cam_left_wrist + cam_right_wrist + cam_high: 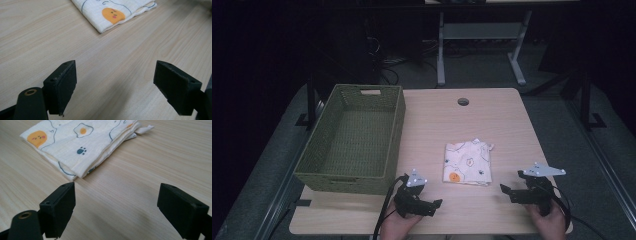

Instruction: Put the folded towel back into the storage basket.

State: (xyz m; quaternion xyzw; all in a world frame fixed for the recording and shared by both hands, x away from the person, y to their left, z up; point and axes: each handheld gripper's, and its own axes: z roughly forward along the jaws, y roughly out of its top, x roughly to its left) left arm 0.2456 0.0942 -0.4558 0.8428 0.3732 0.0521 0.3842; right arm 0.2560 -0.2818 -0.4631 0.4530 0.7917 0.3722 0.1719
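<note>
A folded white cloth (467,162) printed with small pictures lies flat on the wooden table (492,115), right of centre. The left gripper view has its near corner (113,13) ahead of my jaws, and the right gripper view has the folded cloth (80,145) just beyond mine. My left gripper (436,206) rests near the front edge, below and left of the cloth, open with only bare tabletop between its jaws (115,87). My right gripper (506,192) sits to the cloth's lower right, also open (116,211) with nothing in it. A green woven basket (354,175) stands on the table's left side.
A round cable hole (463,102) sits in the table near its far edge. Cables trail from both grippers over the front edge. A white desk frame (482,35) stands on the dark floor behind the table.
</note>
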